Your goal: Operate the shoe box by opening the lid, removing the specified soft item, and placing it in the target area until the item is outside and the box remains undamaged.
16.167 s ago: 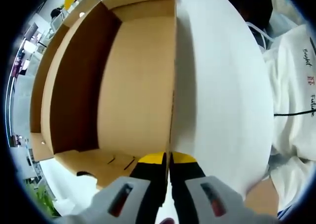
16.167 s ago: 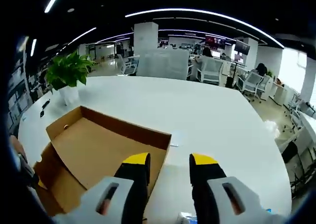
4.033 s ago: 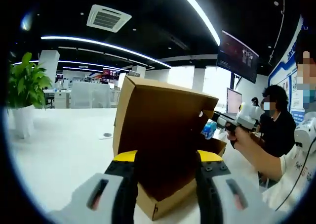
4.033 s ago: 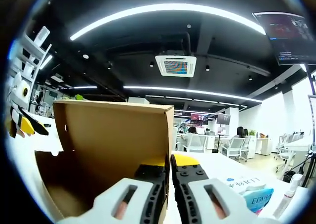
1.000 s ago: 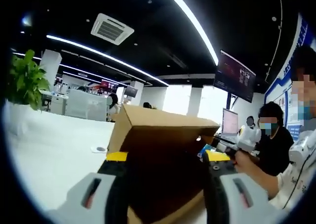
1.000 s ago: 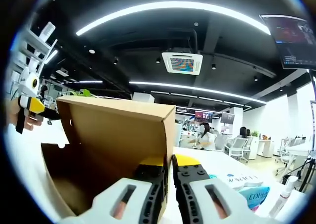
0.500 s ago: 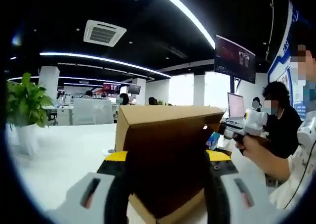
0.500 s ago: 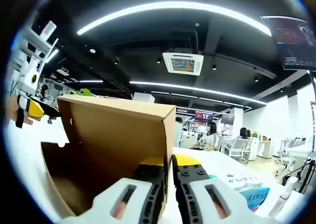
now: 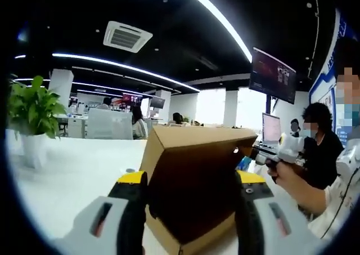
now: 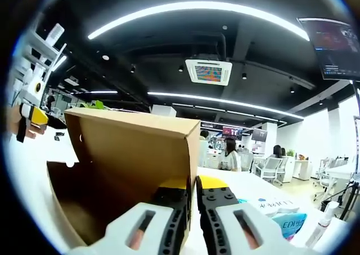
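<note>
Standing on the smooth white surface (image 9: 73,170), the matte brown cardboard shoe box (image 9: 194,182) sits between the spread left tool (image 9: 191,179); right tool (image 10: 191,183) pinches its wall.

Box (image 9: 194,182) (image 10: 129,165): plain brown cardboard, matt, slightly fibrous look; inside faces same raw board. Table (image 9: 79,170): white, smooth, faint sheen. L gripper (image 9: 191,179): pale grey plastic body, matt; black jaws w/ yellow tips, look like hard plastic. R gripper (image 10: 190,184): same finish, black jaw faces ribbed. Pack (image 10: 281,215) on table: glossy printed wrap, white and blue. Plant pot (image 9: 34,151): white, smooth
</note>
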Action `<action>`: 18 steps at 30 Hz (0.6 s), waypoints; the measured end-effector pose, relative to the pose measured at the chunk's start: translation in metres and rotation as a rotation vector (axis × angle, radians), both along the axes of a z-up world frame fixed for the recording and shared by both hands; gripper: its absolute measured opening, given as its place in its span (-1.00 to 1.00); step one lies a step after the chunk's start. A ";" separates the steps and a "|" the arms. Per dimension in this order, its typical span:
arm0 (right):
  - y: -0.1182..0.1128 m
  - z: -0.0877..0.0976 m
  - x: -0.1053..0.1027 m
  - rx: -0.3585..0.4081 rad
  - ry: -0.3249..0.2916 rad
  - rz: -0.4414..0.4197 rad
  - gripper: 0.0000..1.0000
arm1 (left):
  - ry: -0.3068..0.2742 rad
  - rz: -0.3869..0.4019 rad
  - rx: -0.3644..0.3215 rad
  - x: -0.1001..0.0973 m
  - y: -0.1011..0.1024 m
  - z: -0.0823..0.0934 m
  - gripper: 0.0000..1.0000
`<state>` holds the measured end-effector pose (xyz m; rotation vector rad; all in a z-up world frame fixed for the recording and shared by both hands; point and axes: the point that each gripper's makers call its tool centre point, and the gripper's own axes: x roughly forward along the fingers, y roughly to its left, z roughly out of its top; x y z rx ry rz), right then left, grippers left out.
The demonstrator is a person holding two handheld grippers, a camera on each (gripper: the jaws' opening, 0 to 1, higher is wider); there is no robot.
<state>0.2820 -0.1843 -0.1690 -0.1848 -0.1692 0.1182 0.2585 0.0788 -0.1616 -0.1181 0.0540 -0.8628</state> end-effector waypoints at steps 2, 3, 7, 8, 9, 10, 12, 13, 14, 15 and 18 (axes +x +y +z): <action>0.000 0.000 0.000 0.000 -0.001 0.000 -0.95 | 0.007 0.011 -0.002 0.004 0.002 -0.001 0.28; 0.000 0.000 -0.001 -0.001 -0.001 0.000 -0.95 | 0.009 0.012 -0.007 0.005 0.003 0.000 0.28; 0.000 -0.001 0.000 -0.001 -0.002 0.001 -0.95 | 0.020 0.011 -0.023 0.008 0.000 0.000 0.28; 0.000 -0.001 0.000 -0.002 -0.002 0.001 -0.95 | 0.021 0.011 -0.021 0.008 -0.001 0.000 0.28; 0.000 -0.001 -0.001 -0.002 -0.001 0.002 -0.95 | 0.022 0.011 -0.018 0.008 -0.001 -0.001 0.29; 0.000 -0.001 -0.001 -0.002 -0.002 0.003 -0.95 | 0.023 0.008 -0.016 0.008 -0.002 -0.001 0.29; 0.000 -0.001 -0.001 0.000 -0.002 0.003 -0.94 | 0.024 0.006 -0.021 0.008 -0.003 -0.001 0.29; 0.000 -0.001 -0.002 -0.001 -0.003 0.002 -0.94 | 0.024 0.007 -0.023 0.008 -0.004 0.000 0.29; 0.000 -0.001 -0.002 -0.001 -0.004 0.002 -0.94 | 0.023 0.009 -0.023 0.009 -0.004 0.000 0.29; 0.000 -0.001 -0.002 0.001 -0.003 0.003 -0.94 | 0.024 0.012 -0.021 0.009 -0.005 0.000 0.29; -0.001 -0.001 -0.002 0.002 -0.002 0.004 -0.94 | 0.022 0.017 -0.013 0.009 -0.006 -0.001 0.27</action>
